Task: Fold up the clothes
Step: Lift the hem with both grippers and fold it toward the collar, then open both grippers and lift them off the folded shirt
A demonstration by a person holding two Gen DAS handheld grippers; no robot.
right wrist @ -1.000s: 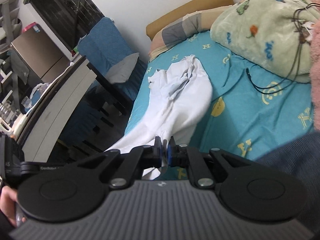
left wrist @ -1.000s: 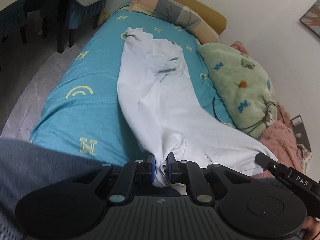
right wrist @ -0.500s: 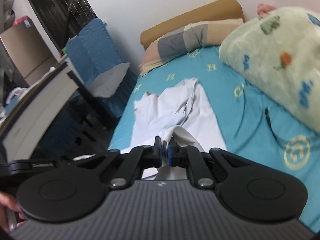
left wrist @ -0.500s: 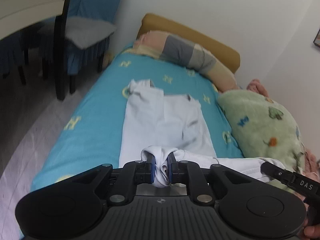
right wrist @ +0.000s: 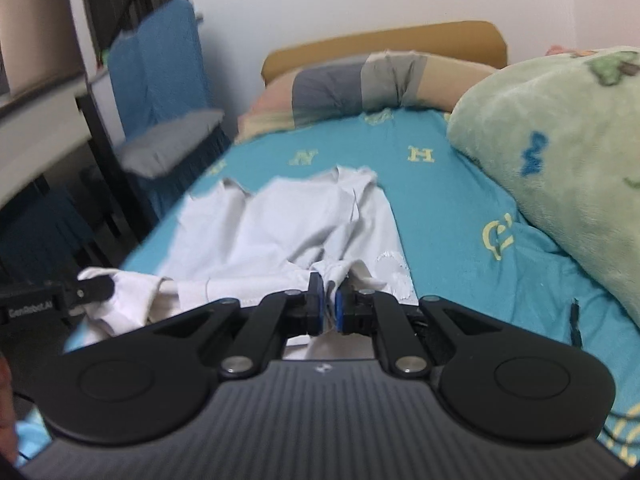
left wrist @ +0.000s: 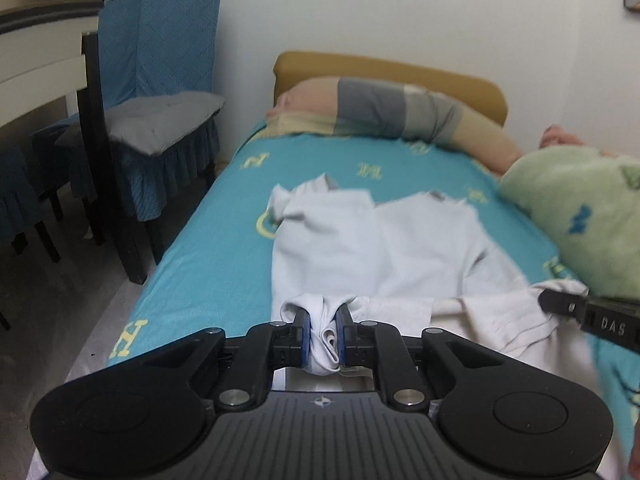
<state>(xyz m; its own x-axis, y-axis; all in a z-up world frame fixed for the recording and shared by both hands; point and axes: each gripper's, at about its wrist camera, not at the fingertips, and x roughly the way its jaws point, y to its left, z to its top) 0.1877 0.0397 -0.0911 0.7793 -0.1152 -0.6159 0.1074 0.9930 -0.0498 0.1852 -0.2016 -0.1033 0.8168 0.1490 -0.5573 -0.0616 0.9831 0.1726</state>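
My left gripper (left wrist: 323, 338) is clamped down on a bunched corner of the white cotton garment (left wrist: 384, 248), blue pads squeezing a thick roll of cloth with only that wad keeping the jaws apart. In my left wrist view the garment spreads toward twelve o'clock, lying across the turquoise bedsheet with yellow letters (left wrist: 224, 248), its far end rumpled into loose folds. Out at three o'clock I see my right gripper (left wrist: 560, 304), its black tip buried in the same hem, which sags in a lifted band between my two tools.

From my right wrist view, the right gripper (right wrist: 328, 308) is nearly closed, with a thin pinch of white cloth (right wrist: 280, 232) caught between the blue pads. My left gripper (right wrist: 94, 286) shows at nine o'clock, wrapped in fabric. The garment's body lies flat on the sheet (right wrist: 440, 208) toward twelve o'clock.

At the head of the bed, twelve o'clock, a long bolster pillow in grey and beige bands (left wrist: 392, 110) rests against the mustard padded headboard (left wrist: 384, 66). At two to three o'clock a fluffy pale green blanket with cartoon prints (left wrist: 580, 216) is heaped beside the garment, just apart from it. At ten o'clock stands a chair with blue quilted cover and grey cushion (left wrist: 160, 120) beside the bed.
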